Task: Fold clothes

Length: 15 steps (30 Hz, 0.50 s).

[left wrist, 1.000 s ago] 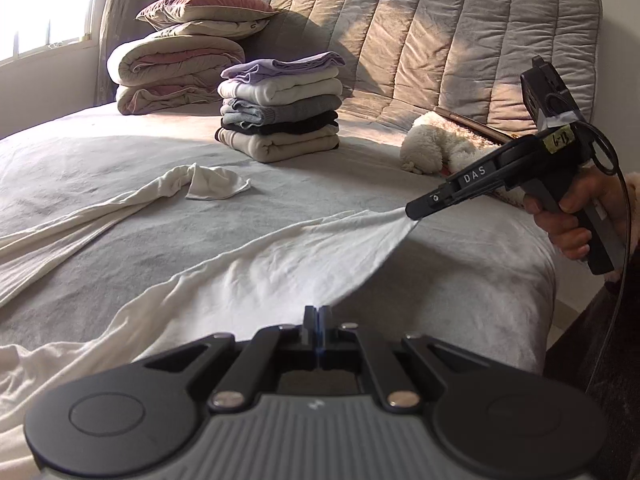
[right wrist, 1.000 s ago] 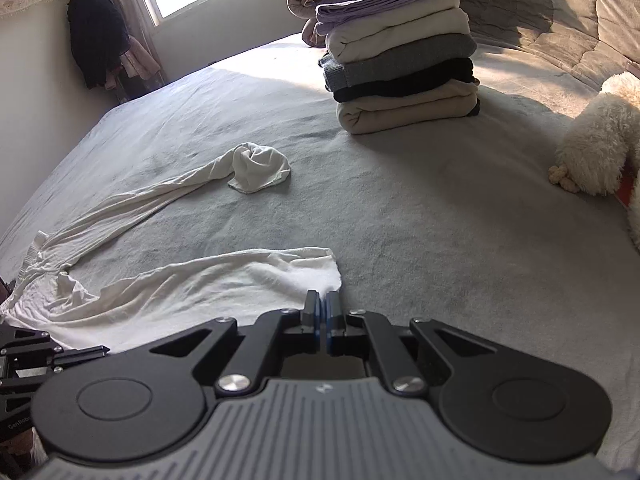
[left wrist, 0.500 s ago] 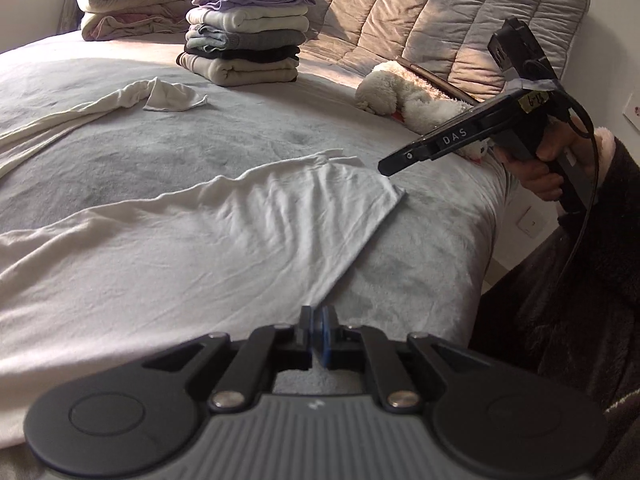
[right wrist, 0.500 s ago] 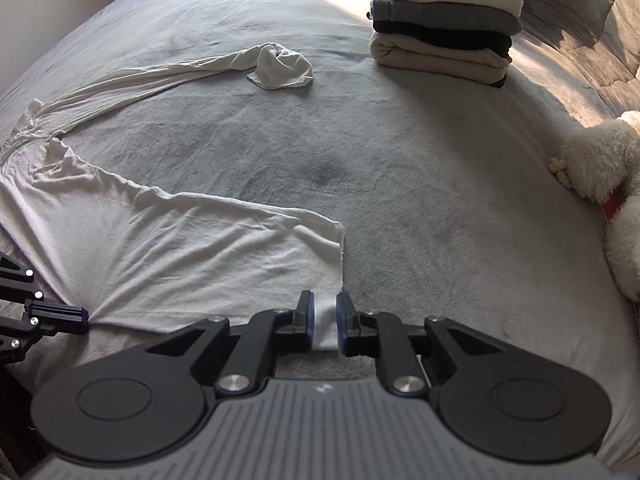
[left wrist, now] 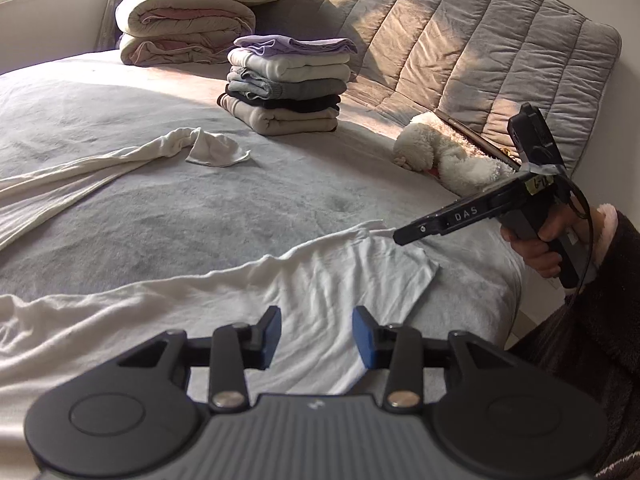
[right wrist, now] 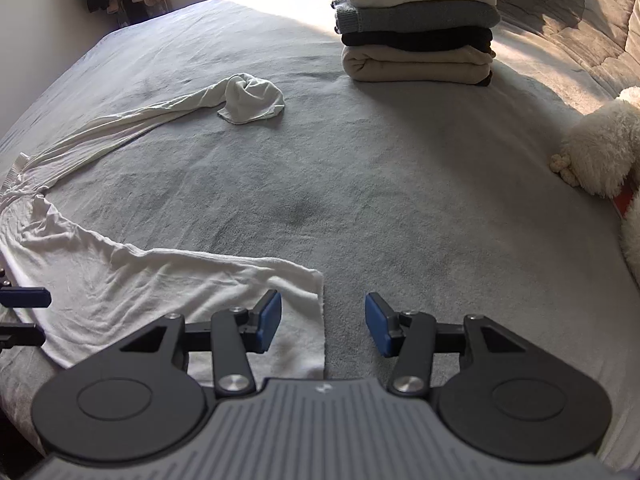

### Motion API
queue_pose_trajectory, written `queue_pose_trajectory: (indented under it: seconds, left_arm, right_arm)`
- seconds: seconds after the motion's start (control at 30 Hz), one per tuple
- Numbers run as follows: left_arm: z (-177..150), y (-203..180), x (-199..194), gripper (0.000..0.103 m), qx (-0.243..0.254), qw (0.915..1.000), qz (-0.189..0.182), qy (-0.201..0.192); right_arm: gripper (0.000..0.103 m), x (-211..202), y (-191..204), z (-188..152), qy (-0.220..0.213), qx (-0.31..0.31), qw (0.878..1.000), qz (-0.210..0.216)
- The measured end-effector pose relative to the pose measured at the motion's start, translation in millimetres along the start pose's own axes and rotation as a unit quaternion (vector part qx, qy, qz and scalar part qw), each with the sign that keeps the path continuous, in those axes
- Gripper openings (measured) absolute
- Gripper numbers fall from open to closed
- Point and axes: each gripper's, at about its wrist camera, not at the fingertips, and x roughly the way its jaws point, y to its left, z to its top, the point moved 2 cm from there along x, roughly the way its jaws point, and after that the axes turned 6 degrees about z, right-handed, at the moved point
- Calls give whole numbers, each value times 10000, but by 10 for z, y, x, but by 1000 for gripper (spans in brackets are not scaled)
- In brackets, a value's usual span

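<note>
On the near edge of the bed [right wrist: 360,168], the white trousers [left wrist: 280,300] lie spread flat, one leg trailing far left, both the left gripper [left wrist: 316,336] and right gripper [right wrist: 322,322] with jaws just opened and gripping nothing, seemingly releasing the hem so it lies smooth for folding.

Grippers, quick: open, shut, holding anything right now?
Left gripper: open, jaws just opened, white trousers lie loose beneath.
Right gripper: open, jaws just opened, trouser cuff released on the bed.
</note>
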Motion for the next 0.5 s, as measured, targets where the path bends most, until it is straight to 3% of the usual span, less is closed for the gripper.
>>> queue_pose_trajectory:
  seconds: [0.17,0.3,0.43,0.5]
  left_arm:
    - [335,-146,444,43,241,9993,-71,267]
    - [521,-277,910,43,179,9983,-185,513]
    - [650,-490,1245,43,457,9965,-245,651]
    - [682,-576,1395,43,543,9953,-329,737]
  right_arm:
    - [50,-66,5,-178,321,47,9981,532]
    - [47,-138,-149,-278,325,421,9949,856]
    - [41,-194,-289,-364,278,764,9899,1160]
    - [43,-170,-306,-384,244,838,9882,1256]
